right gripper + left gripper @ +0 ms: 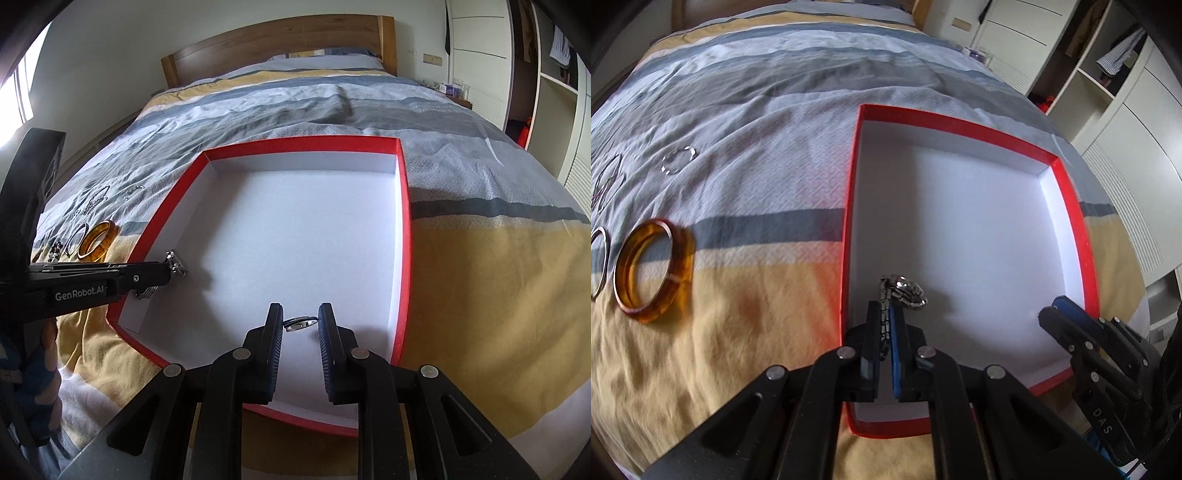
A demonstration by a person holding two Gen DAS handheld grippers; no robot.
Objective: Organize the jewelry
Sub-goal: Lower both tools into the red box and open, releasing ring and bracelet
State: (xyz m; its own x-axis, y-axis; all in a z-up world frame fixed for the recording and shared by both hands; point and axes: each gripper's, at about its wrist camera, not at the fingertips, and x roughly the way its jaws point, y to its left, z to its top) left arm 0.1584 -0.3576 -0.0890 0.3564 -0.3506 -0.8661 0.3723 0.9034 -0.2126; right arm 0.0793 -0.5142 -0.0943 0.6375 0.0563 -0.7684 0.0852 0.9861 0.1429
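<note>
We are holding a silver link bracelet [901,295] clenched in the left hand-held gripper [885,321], low over the red box [1071,206] near its left wall, and it is risking snagging on the pads or dropping onto the bed [757,110] beside the amber bangle [652,271]. The right hand-held gripper [300,321] is gripping a small silver ring [300,324] between its fingertips above the box floor, a thin hold that could be letting it pop out.

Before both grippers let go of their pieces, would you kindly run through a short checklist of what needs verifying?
1. Left gripper clamps the metal link bracelet: ok.
2. Bracelet is over the white floor of the red box: ok.
3. Right gripper holds the silver ring between its fingers: ok.
4. Ring is above the box floor: ok.
5. Ring touching the floor: cannot tell.
6. Amber bangle boxed: not ok, on the bedspread.
</note>
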